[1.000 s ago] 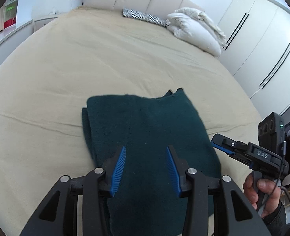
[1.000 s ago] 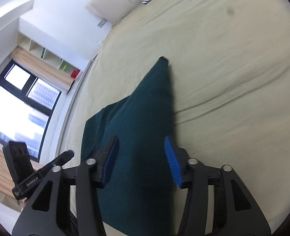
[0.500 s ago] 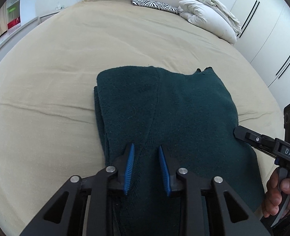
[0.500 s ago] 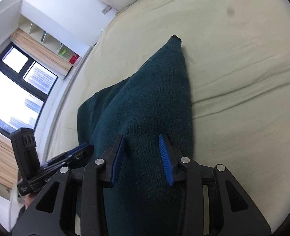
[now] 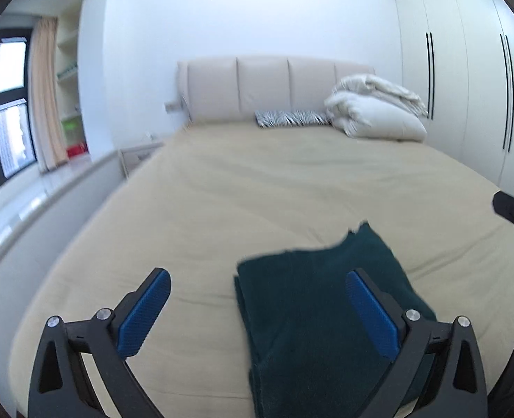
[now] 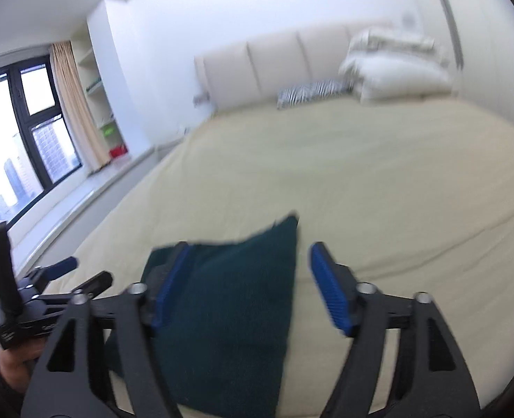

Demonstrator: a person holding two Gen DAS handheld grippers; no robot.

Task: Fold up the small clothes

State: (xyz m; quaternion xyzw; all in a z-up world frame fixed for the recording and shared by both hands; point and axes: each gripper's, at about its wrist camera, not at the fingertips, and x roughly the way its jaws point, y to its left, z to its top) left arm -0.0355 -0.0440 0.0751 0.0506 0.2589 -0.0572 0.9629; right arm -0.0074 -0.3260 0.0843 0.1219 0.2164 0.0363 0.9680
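Beige bed, padded headboard, white wardrobe, dark-framed window, peach curtain

The left gripper is hanging with jaws spread wide, gripping nothing; the right gripper is likewise gaping, nothing between its pads.

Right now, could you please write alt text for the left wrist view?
A folded dark green knitted garment lies on a beige bedsheet, with the open left gripper above its left edge. Behind are a cream padded headboard, zebra-print pillow and white duvet.
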